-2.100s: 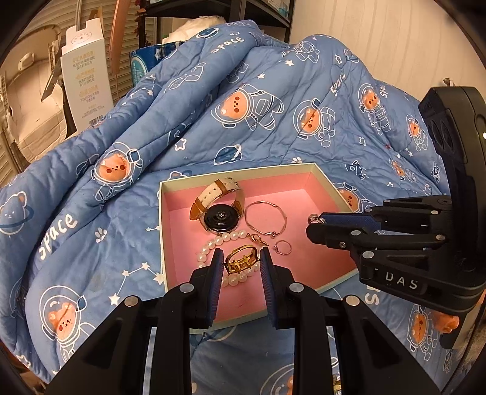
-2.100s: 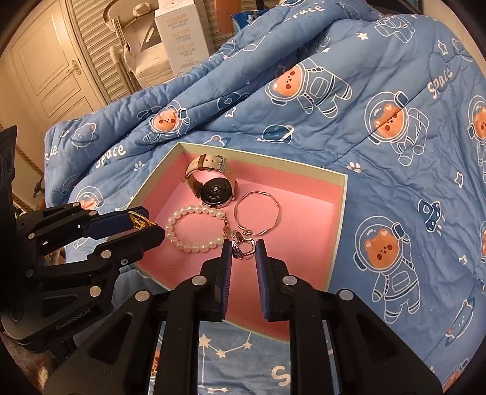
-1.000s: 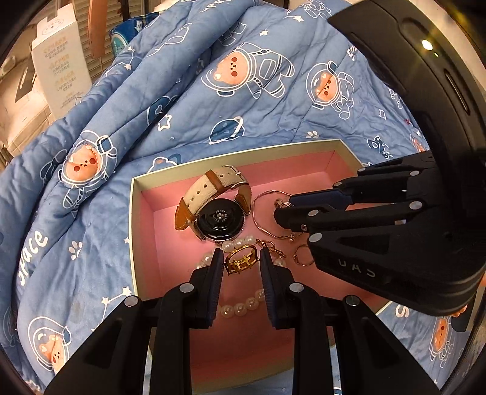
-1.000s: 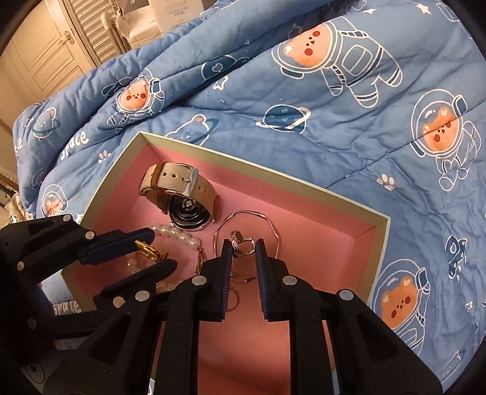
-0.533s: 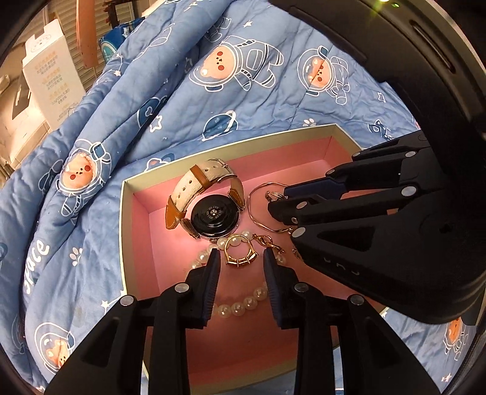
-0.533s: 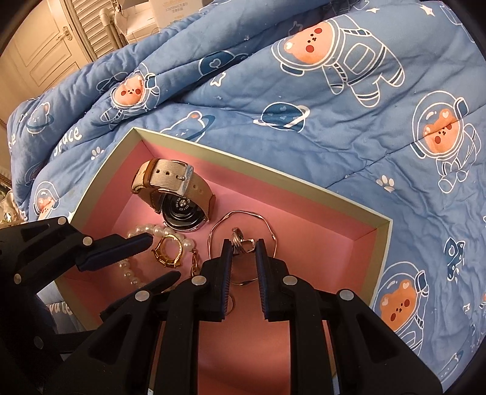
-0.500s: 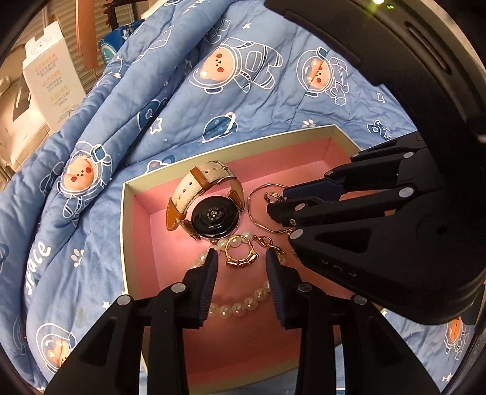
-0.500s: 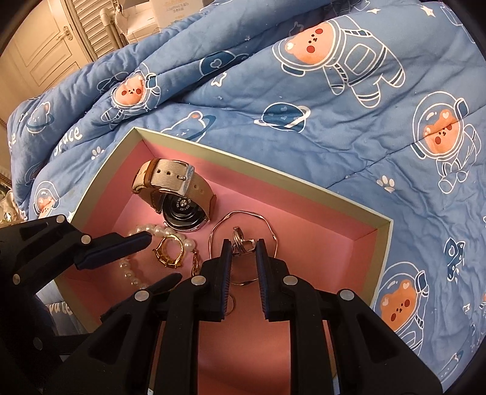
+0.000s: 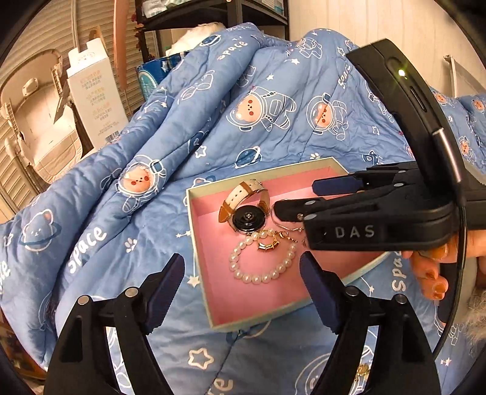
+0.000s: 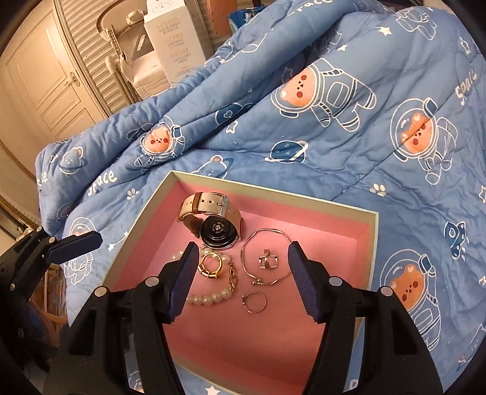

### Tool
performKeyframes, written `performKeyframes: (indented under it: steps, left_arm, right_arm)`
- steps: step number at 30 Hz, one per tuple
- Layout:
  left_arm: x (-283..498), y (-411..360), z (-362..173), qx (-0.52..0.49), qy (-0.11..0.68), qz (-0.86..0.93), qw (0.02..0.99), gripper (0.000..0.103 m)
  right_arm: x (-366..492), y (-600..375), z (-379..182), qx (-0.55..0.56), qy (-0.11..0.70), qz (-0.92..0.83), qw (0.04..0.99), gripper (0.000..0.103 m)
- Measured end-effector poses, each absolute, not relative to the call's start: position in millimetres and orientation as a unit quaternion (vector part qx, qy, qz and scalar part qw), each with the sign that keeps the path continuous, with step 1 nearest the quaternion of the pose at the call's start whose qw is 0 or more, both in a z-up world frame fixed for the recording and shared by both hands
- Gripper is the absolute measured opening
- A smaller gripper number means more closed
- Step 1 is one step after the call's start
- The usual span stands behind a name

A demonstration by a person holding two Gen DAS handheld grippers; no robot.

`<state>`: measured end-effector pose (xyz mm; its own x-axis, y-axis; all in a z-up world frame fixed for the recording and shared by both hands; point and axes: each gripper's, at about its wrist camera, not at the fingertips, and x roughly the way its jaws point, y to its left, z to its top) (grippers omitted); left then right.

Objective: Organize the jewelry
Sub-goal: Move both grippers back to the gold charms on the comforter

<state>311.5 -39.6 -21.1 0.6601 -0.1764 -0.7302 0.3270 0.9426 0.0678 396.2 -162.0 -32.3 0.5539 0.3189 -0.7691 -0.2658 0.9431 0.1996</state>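
A pink-lined box (image 9: pixel 212 288) (image 10: pixel 334 303) lies on a blue quilt. In it are a watch with a beige strap (image 9: pixel 247 209) (image 10: pixel 217 224), a pearl bracelet (image 9: pixel 261 276) (image 10: pixel 206 299), a gold ring (image 9: pixel 267 244) (image 10: pixel 211 266) resting on the pearls, a thin silver bangle (image 10: pixel 267 252), a silver ring (image 10: pixel 268 261) inside the bangle and a thin hoop ring (image 10: pixel 255 302). My left gripper (image 9: pixel 243 288) is open and empty, above the box's near edge. My right gripper (image 10: pixel 240 279) is open and empty over the box; it also shows in the left wrist view (image 9: pixel 306 197).
The blue astronaut-print quilt (image 9: pixel 121 212) (image 10: pixel 334 106) rises in folds behind the box. A white carton (image 9: pixel 97 94) (image 10: pixel 173 39) and a beige plastic frame (image 9: pixel 33 115) stand at the back left. A dark shelf (image 9: pixel 212 18) is behind.
Both grippers have opened and pulled back from the box. The gold ring now lies on the pearl bracelet and the silver ring lies inside the bangle.
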Motion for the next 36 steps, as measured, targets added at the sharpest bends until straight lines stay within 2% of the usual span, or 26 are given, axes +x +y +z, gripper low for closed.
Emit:
performKeyframes:
  steps: [4, 7, 12, 19, 36]
  left_arm:
    - [277, -17, -20, 0.044, 0.358, -0.133, 0.923, 0.093]
    - [257, -3, -29, 0.009, 0.358, -0.138, 0.923, 0.093]
    - [230, 5, -42, 0.006, 0.368, -0.133, 0.92, 0.093]
    - [203, 3, -58, 0.014, 0.382, -0.142, 0.913, 0.093]
    - [165, -36, -81, 0.038, 0.38, -0.175, 0.907, 0.092]
  right_arm:
    - [362, -167, -17, 0.038, 0.4, 0.147, 0.904, 0.063]
    - [330, -169, -13, 0.046, 0.379, 0.144, 0.913, 0.065]
    - [279, -163, -13, 0.014, 0.359, 0.146, 0.922, 0.065]
    - [232, -167, -29, 0.015, 0.371, 0.169, 0.913, 0.065]
    - [189, -189, -77, -0.001, 0.409, 0.194, 0.891, 0.065]
